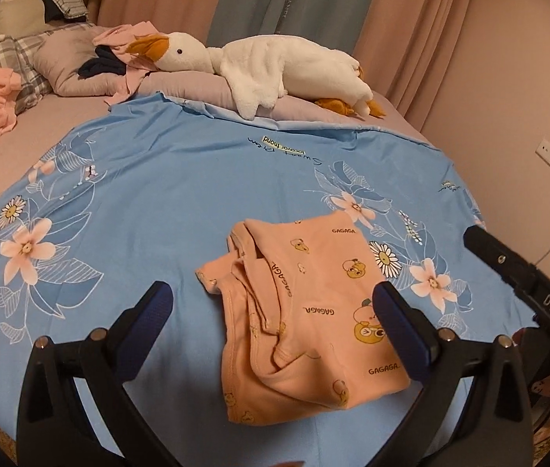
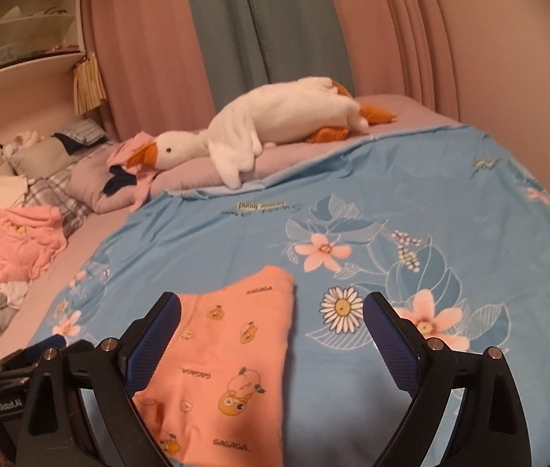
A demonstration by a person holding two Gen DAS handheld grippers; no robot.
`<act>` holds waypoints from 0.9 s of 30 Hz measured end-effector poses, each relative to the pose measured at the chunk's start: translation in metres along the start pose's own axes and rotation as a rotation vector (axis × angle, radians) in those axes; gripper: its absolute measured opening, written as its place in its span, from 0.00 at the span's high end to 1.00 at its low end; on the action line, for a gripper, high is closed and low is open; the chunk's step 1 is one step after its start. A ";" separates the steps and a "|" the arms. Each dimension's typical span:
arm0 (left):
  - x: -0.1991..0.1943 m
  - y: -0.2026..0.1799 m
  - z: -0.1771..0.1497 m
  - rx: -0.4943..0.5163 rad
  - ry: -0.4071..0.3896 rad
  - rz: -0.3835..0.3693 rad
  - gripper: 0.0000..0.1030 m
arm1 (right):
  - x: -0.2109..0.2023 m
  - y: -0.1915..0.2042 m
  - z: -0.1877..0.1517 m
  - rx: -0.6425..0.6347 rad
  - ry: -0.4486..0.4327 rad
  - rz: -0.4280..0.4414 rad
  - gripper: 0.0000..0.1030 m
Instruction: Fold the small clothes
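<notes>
Left gripper [image 1: 273, 303]: jaws spread wide, holding nothing, poised above the peach garment [image 1: 306, 323], which lies partly folded on the near part of the blue floral sheet [image 1: 150, 202]. Right gripper [image 2: 271, 315]: likewise released, empty. Risk: bunched left-hand layers may slip, or a pinch may catch the sheet beneath.

Both grippers, left gripper [image 1: 273, 303] and right gripper [image 2: 271, 317], agape
</notes>
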State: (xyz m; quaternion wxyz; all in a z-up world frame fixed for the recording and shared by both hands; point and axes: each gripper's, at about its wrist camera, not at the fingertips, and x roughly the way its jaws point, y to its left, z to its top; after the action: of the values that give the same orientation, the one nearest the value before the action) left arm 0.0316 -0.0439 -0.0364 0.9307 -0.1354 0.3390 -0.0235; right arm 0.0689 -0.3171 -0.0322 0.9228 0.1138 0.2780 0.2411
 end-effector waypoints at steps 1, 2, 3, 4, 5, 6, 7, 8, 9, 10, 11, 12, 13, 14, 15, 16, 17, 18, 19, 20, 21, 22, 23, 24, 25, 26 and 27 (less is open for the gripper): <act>0.001 0.000 -0.001 0.001 -0.001 0.008 0.01 | -0.001 0.001 0.001 -0.005 -0.004 0.000 0.08; 0.001 -0.001 -0.002 0.000 0.000 0.013 0.01 | -0.001 0.002 0.001 -0.012 -0.006 0.005 0.08; 0.001 -0.001 -0.003 0.002 0.002 0.016 0.01 | -0.002 0.003 0.000 -0.017 -0.007 0.011 0.08; 0.001 -0.002 -0.005 0.007 0.001 0.012 0.01 | -0.003 0.005 0.000 -0.021 -0.007 0.014 0.08; 0.000 -0.003 -0.005 0.012 0.001 0.011 0.01 | -0.003 0.006 0.000 -0.026 -0.009 0.014 0.08; 0.000 -0.003 -0.006 0.018 0.002 0.012 0.01 | -0.003 0.008 0.000 -0.031 -0.012 0.015 0.08; 0.000 -0.004 -0.007 0.022 0.002 0.014 0.01 | -0.003 0.008 0.000 -0.036 -0.014 0.015 0.08; -0.001 -0.004 -0.007 0.023 0.001 0.014 0.01 | -0.004 0.010 0.000 -0.041 -0.015 0.017 0.08; -0.001 -0.005 -0.007 0.022 0.002 0.009 0.01 | -0.004 0.011 -0.001 -0.046 -0.017 0.019 0.08; -0.002 -0.005 -0.008 0.019 0.004 0.006 0.01 | -0.004 0.012 -0.001 -0.050 -0.019 0.020 0.08; -0.002 -0.006 -0.008 0.017 0.005 0.005 0.01 | -0.005 0.013 -0.001 -0.052 -0.021 0.020 0.08; -0.002 -0.006 -0.009 0.017 0.007 0.007 0.01 | -0.006 0.013 -0.001 -0.054 -0.020 0.020 0.08; -0.003 -0.007 -0.010 0.018 0.010 0.011 0.01 | -0.006 0.014 -0.002 -0.054 -0.020 0.020 0.08; -0.003 -0.007 -0.011 0.020 0.011 0.014 0.01 | -0.006 0.014 -0.002 -0.055 -0.018 0.020 0.08; -0.003 -0.008 -0.012 0.022 0.013 0.018 0.01 | -0.006 0.015 -0.002 -0.055 -0.015 0.019 0.08; -0.003 -0.010 -0.012 0.023 0.016 0.022 0.01 | -0.006 0.015 -0.003 -0.056 -0.015 0.018 0.08; -0.003 -0.010 -0.013 0.023 0.017 0.024 0.01 | -0.007 0.015 -0.003 -0.056 -0.017 0.017 0.08; -0.004 -0.011 -0.013 0.022 0.017 0.025 0.01 | -0.008 0.015 -0.003 -0.055 -0.017 0.016 0.08; -0.005 -0.012 -0.013 0.021 0.015 0.024 0.01 | -0.008 0.015 -0.003 -0.053 -0.017 0.016 0.08; -0.006 -0.013 -0.013 0.020 0.014 0.023 0.01 | -0.009 0.014 -0.003 -0.052 -0.018 0.017 0.08; -0.007 -0.015 -0.013 0.023 0.013 0.022 0.01 | -0.010 0.014 -0.003 -0.051 -0.018 0.019 0.08; -0.008 -0.016 -0.014 0.027 0.013 0.024 0.01 | -0.010 0.013 -0.003 -0.051 -0.018 0.021 0.08; -0.008 -0.018 -0.015 0.030 0.013 0.027 0.01 | -0.010 0.013 -0.003 -0.049 -0.017 0.023 0.08; -0.008 -0.019 -0.016 0.035 0.014 0.029 0.01 | -0.010 0.012 -0.004 -0.048 -0.015 0.022 0.08; -0.009 -0.020 -0.016 0.040 0.014 0.030 0.01 | -0.009 0.011 -0.004 -0.046 -0.010 0.019 0.08; -0.009 -0.021 -0.017 0.042 0.015 0.029 0.01 | -0.009 0.011 -0.004 -0.045 -0.008 0.016 0.08; -0.009 -0.021 -0.017 0.044 0.017 0.025 0.01 | -0.008 0.010 -0.004 -0.043 -0.005 0.012 0.08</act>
State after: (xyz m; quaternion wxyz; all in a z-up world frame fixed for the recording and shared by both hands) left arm 0.0149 -0.0673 -0.0376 0.9308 -0.1107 0.3478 -0.0204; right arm 0.0564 -0.3123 -0.0284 0.9243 0.0963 0.2697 0.2525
